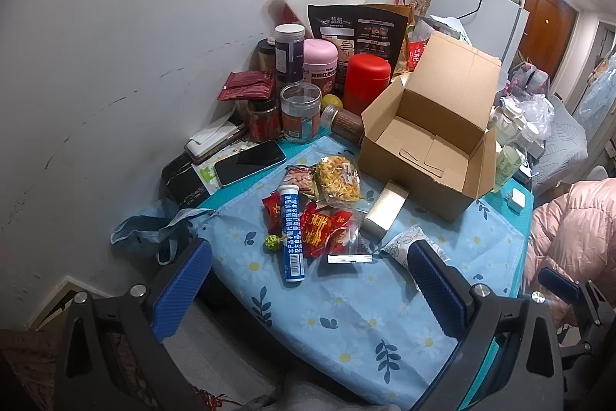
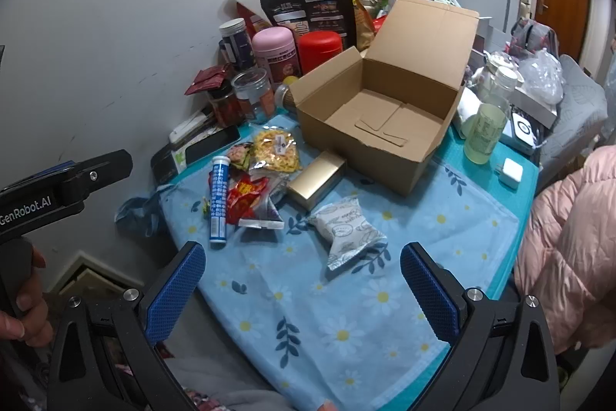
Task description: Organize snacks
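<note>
- Evidently nothing is packed yet: the cardboard box (image 2: pixel 379 126) stands open and empty at the back of the floral cloth (image 2: pixel 346 314).
- Both the left gripper (image 1: pixel 308 280) and right gripper (image 2: pixel 304 280) hover with jaws wide apart, holding nothing.
- Snacks lie loose before the box: blue tube (image 2: pixel 218 201), red packets (image 2: pixel 246 197), gold box (image 2: pixel 316 180), white pouch (image 2: pixel 346 232).
- Next, 1 gripper likely must descend on the nearest pouch.
- Labels are unreadable; the cloth's near edge is cut off.
</note>
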`<move>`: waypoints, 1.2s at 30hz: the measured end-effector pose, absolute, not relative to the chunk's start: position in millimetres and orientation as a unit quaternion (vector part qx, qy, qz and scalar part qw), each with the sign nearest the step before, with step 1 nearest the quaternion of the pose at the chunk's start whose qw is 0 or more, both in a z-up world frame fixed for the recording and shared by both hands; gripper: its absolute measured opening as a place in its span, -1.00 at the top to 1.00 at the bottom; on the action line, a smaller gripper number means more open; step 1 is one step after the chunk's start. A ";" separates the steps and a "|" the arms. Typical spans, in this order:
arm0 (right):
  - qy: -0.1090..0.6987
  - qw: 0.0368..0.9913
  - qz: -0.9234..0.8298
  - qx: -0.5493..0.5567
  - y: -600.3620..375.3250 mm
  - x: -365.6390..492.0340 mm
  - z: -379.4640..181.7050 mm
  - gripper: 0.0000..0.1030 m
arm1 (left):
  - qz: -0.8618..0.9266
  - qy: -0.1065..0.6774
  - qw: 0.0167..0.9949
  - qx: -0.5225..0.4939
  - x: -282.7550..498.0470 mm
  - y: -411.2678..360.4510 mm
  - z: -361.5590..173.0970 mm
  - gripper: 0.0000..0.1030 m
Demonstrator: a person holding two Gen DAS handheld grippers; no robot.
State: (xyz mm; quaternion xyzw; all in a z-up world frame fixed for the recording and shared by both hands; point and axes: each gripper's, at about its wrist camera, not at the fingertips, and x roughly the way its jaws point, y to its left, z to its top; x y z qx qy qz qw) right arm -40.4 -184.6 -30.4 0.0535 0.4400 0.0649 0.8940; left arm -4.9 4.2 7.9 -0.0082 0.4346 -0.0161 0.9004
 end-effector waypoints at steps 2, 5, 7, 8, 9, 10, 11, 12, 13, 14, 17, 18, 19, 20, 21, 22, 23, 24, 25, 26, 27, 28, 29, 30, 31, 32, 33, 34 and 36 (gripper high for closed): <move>0.440 0.894 0.065 0.053 -183.9 -40.6 -30.2 -1.00 | -0.014 0.434 0.901 -0.008 -6.4 5.8 8.6 -1.00; 0.440 0.894 0.064 0.052 -183.3 -40.4 -30.1 -1.00 | -0.011 0.432 0.902 -0.010 -9.0 7.7 9.2 -1.00; 0.439 0.894 0.064 0.052 -183.3 -40.5 -29.8 -1.00 | -0.009 0.431 0.902 -0.010 -10.9 8.9 8.5 -1.00; 0.439 0.895 0.064 0.051 -182.9 -40.8 -29.6 -1.00 | -0.008 0.430 0.903 -0.011 -12.1 9.2 8.3 -1.00; 0.439 0.895 0.065 0.050 -182.8 -41.6 -29.3 -1.00 | -0.008 0.430 0.903 -0.012 -13.2 9.6 8.3 -1.00; 0.439 0.895 0.066 0.050 -182.7 -41.7 -29.2 -1.00 | -0.007 0.430 0.903 -0.013 -13.4 11.0 7.7 -1.00; 0.439 0.895 0.066 0.050 -182.0 -42.3 -29.0 -1.00 | -0.007 0.431 0.902 -0.014 -13.2 11.8 6.9 -1.00; 0.439 0.895 0.066 0.050 -181.9 -42.3 -29.0 -1.00 | -0.006 0.431 0.902 -0.014 -14.1 12.2 6.6 -1.00; 0.439 0.895 0.066 0.049 -180.8 -42.7 -28.6 -1.00 | -0.005 0.431 0.902 -0.015 -14.8 12.8 6.8 -1.00; 0.439 0.895 0.067 0.047 -178.4 -44.2 -28.2 -1.00 | -0.005 0.431 0.902 -0.015 -15.1 13.4 6.9 -1.00; 0.439 0.895 0.069 0.045 -176.3 -47.2 -28.7 -1.00 | -0.004 0.433 0.901 -0.016 -16.9 14.4 5.9 -1.00; 0.439 0.895 0.069 0.044 -176.1 -47.5 -28.3 -1.00 | -0.003 0.434 0.901 -0.017 -17.7 14.9 5.7 -1.00; 0.438 0.895 0.069 0.044 -176.1 -48.2 -28.1 -1.00 | -0.003 0.434 0.901 -0.018 -18.4 15.2 5.8 -1.00; 0.439 0.895 0.069 0.044 -176.3 -47.7 -28.5 -1.00 | -0.002 0.433 0.901 -0.018 -18.9 15.7 6.0 -1.00; 0.439 0.895 0.069 0.045 -176.3 -47.5 -28.7 -1.00 | -0.001 0.433 0.901 -0.018 -19.5 16.3 6.0 -1.00; 0.439 0.895 0.069 0.045 -176.2 -47.6 -28.1 -1.00 | 0.000 0.433 0.901 -0.019 -19.8 16.7 6.0 -1.00; 0.439 0.895 0.068 0.045 -176.2 -47.2 -28.7 -1.00 | 0.000 0.434 0.901 -0.019 -19.6 17.4 5.9 -1.00; 0.439 0.895 0.068 0.045 -176.2 -47.1 -28.7 -1.00 | 0.002 0.434 0.901 -0.019 -20.0 17.7 5.7 -1.00; 0.439 0.895 0.068 0.044 -175.9 -47.3 -28.1 -1.00 | 0.002 0.434 0.901 -0.019 -19.9 18.6 5.4 -1.00; 0.439 0.895 0.069 0.045 -176.5 -47.2 -28.4 -1.00 | 0.002 0.435 0.900 -0.020 -20.0 18.9 5.1 -1.00; 0.440 0.894 0.069 0.046 -176.7 -47.0 -28.3 -1.00 | 0.002 0.436 0.900 -0.020 -20.4 19.0 4.6 -1.00; 0.441 0.894 0.069 0.046 -176.6 -46.8 -28.2 -1.00 | 0.001 0.437 0.899 -0.020 -19.9 19.5 4.1 -1.00; 0.442 0.893 0.069 0.046 -175.6 -47.9 -29.3 -1.00 | 0.001 0.438 0.899 -0.020 -20.1 19.5 3.5 -1.00; 0.443 0.893 0.070 0.046 -174.5 -48.6 -30.3 -1.00 | 0.001 0.438 0.899 -0.019 -20.0 19.8 3.1 -1.00; 0.444 0.892 0.071 0.046 -174.1 -49.0 -30.9 -1.00 | 0.001 0.439 0.898 -0.019 -20.1 20.0 3.0 -1.00; 0.446 0.891 0.071 0.045 -173.8 -49.3 -31.6 -1.00 | 0.002 0.439 0.898 -0.019 -20.0 20.1 2.8 -1.00; 0.446 0.891 0.072 0.044 -173.9 -49.9 -32.0 -1.00 | 0.002 0.439 0.898 -0.019 -19.9 20.4 2.6 -1.00; 0.447 0.891 0.072 0.044 -173.6 -49.8 -32.1 -1.00 | 0.002 0.439 0.898 -0.020 -20.3 20.2 2.7 -1.00; 0.447 0.890 0.074 0.042 -173.4 -50.0 -32.7 -1.00 | 0.003 0.439 0.898 -0.020 -20.3 20.2 2.5 -1.00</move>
